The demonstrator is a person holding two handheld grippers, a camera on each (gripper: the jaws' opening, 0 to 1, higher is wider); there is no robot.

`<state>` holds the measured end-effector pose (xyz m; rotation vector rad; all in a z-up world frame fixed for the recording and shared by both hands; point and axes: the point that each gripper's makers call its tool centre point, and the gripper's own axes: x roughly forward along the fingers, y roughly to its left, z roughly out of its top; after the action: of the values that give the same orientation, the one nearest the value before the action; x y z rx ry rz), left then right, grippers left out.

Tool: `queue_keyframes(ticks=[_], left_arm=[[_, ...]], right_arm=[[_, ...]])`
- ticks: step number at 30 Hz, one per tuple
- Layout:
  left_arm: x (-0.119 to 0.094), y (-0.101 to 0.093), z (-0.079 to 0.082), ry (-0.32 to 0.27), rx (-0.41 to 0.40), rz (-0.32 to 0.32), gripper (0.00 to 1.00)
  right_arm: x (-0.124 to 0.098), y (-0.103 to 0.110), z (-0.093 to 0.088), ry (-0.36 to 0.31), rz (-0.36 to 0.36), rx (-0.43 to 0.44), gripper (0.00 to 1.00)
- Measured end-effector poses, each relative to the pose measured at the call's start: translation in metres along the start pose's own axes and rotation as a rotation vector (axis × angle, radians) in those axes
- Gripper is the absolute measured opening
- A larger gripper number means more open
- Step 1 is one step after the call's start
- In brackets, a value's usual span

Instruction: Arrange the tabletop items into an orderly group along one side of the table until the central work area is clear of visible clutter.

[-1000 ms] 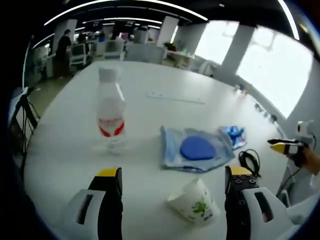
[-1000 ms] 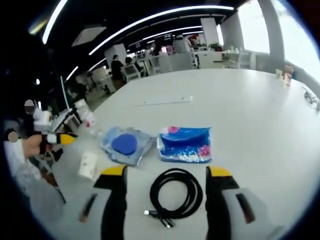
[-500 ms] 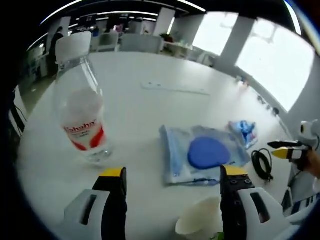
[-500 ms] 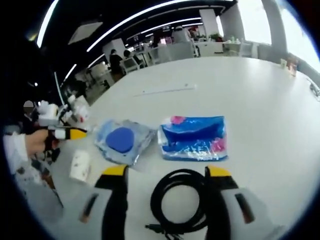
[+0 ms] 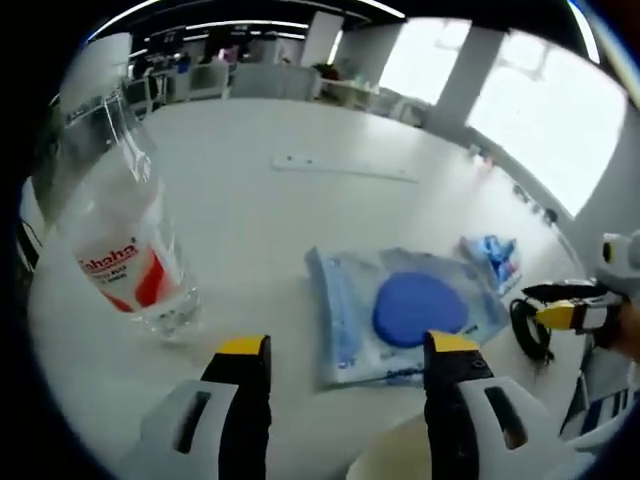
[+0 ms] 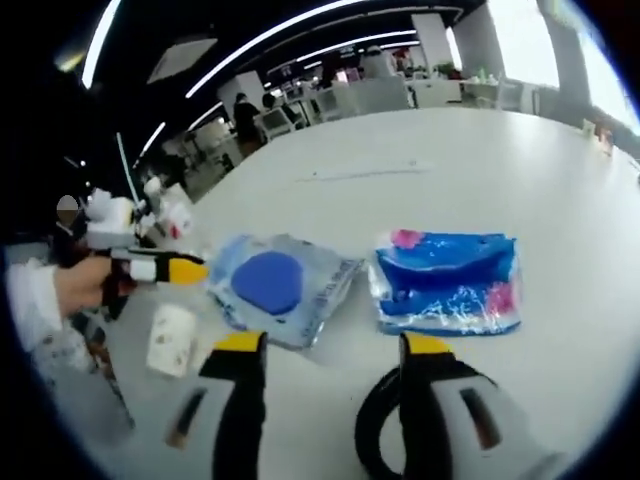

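Observation:
A clear water bottle (image 5: 120,230) with a red and white label stands at the left. A clear packet holding a blue disc (image 5: 410,310) lies ahead of my left gripper (image 5: 345,360), which is open. A white paper cup (image 5: 390,460) lies low between its jaws. My right gripper (image 6: 333,350) is open above a black cable coil (image 6: 375,450). Beyond it lie a blue wipes packet (image 6: 450,283) and the blue disc packet (image 6: 275,285). The cup (image 6: 172,338) lies at the left, below the left gripper (image 6: 160,268).
The white table (image 5: 330,215) runs far back, with a thin white strip (image 5: 345,170) lying across it. The right gripper (image 5: 565,305) enters from the right near the cable (image 5: 525,325). Desks, chairs and people fill the office behind.
Both views have pushed forward over the table. The bottle and disc packet loom larger in the left gripper view; the cable has slid under the right gripper's jaws.

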<state>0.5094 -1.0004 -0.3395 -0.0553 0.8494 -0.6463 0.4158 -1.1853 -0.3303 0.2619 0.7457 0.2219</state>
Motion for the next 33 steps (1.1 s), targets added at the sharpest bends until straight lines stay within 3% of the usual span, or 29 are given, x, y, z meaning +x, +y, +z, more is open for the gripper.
queue_keyframes(ticks=[5, 9, 11, 14, 17, 19, 22, 26, 33], left_arm=[[0.005, 0.004, -0.001, 0.006, -0.008, 0.010, 0.53], [0.010, 0.008, -0.006, 0.029, -0.009, 0.019, 0.49], [0.011, 0.010, -0.009, 0.038, -0.016, 0.022, 0.46], [0.012, 0.009, -0.012, 0.051, -0.021, 0.021, 0.40], [0.013, 0.007, -0.013, 0.060, 0.000, 0.008, 0.23], [0.013, 0.009, -0.012, 0.060, 0.011, 0.014, 0.12], [0.014, 0.012, -0.015, 0.067, 0.016, 0.019, 0.03], [0.013, 0.008, -0.015, 0.067, 0.024, 0.001, 0.00], [0.009, 0.003, -0.001, 0.024, 0.069, 0.010, 0.00]], right_arm=[[0.016, 0.012, 0.000, 0.015, 0.027, 0.004, 0.46], [0.029, 0.011, -0.008, 0.064, 0.019, 0.052, 0.41], [0.032, 0.012, -0.009, 0.071, 0.025, 0.057, 0.35], [0.035, 0.014, -0.011, 0.086, 0.028, 0.057, 0.18], [0.035, 0.009, -0.013, 0.103, -0.004, 0.023, 0.03], [0.036, 0.006, -0.013, 0.100, -0.014, 0.016, 0.02], [0.038, 0.003, -0.011, 0.096, -0.021, 0.016, 0.01], [0.039, 0.002, -0.007, 0.095, -0.025, 0.003, 0.00], [0.039, 0.003, 0.014, 0.070, -0.052, -0.188, 0.00]])
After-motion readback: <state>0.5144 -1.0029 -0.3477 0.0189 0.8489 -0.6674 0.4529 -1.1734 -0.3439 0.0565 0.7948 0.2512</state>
